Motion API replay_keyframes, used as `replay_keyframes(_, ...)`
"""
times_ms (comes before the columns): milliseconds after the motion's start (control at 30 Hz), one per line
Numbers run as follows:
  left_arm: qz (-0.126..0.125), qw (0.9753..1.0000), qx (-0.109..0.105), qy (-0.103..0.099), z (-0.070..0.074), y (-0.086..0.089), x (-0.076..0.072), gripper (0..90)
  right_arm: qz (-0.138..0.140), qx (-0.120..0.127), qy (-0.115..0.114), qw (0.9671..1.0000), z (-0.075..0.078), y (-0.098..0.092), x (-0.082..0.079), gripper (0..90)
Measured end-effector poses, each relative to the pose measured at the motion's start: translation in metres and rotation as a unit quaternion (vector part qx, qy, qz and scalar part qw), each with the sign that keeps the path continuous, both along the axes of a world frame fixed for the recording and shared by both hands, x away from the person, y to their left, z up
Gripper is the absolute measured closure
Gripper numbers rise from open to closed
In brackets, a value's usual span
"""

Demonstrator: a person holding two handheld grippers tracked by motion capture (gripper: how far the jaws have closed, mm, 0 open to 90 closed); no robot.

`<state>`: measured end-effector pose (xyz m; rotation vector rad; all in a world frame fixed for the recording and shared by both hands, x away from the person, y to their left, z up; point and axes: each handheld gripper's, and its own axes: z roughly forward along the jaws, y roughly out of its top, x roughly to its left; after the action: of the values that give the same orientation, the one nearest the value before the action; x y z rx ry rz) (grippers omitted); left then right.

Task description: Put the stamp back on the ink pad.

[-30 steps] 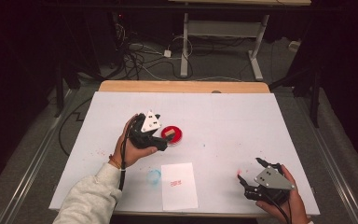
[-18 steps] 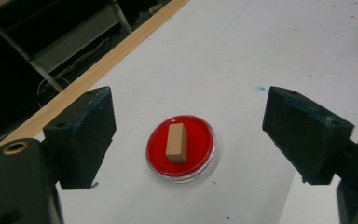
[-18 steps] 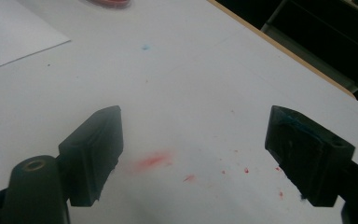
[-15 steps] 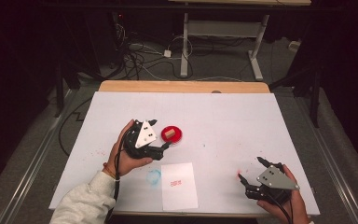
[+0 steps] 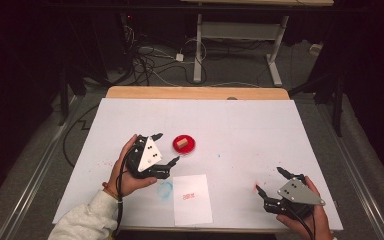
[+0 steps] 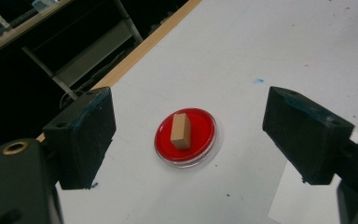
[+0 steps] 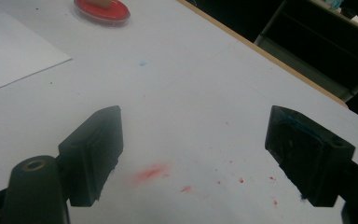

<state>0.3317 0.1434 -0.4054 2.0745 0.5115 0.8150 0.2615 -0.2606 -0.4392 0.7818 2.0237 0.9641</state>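
A round red dish (image 5: 190, 147) sits mid-table with a small wooden block (image 5: 182, 143) standing in it. My left gripper (image 5: 167, 147) is held just left of the dish, open, with nothing between its jaws. In the left gripper view the dish (image 6: 205, 140) and the block (image 6: 181, 131) lie ahead between the open jaws, apart from both. My right gripper (image 5: 269, 180) hovers open near the front right of the table; in the right gripper view its jaws (image 7: 193, 140) are spread over bare tabletop.
A white sheet of paper (image 5: 192, 198) with a small red print lies at the table's front edge, below the dish. Red smudges (image 7: 151, 172) mark the white tabletop (image 5: 240, 120) under the right gripper. A faint blue ring (image 5: 165, 189) lies left of the paper.
My left gripper has drawn back from the dish, toward the person and slightly left, so the dish and block now show clear of it. The right gripper has barely moved.
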Motion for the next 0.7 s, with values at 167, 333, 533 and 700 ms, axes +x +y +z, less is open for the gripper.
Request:
replay_keyframes(167,0.000,1.0000,0.006,-0.007,-0.003,0.005,-0.008,16.5,0.000,0.004,-0.004,1.0000,0.001,0.000,-0.001,19.7)
replay_keyframes(333,-0.001,0.9999,0.012,-0.009,-0.010,0.008,-0.015,16.5,-0.001,0.006,-0.008,1.0000,0.002,0.000,-0.001,19.7)
replay_keyframes(533,-0.002,0.9999,0.014,-0.005,-0.016,0.011,-0.023,16.5,0.000,0.007,-0.011,0.9999,0.003,0.000,-0.001,19.7)
replay_keyframes(700,-0.001,0.9999,0.014,-0.009,-0.019,0.015,-0.032,16.5,-0.001,0.007,-0.013,0.9999,0.003,0.000,-0.001,19.7)
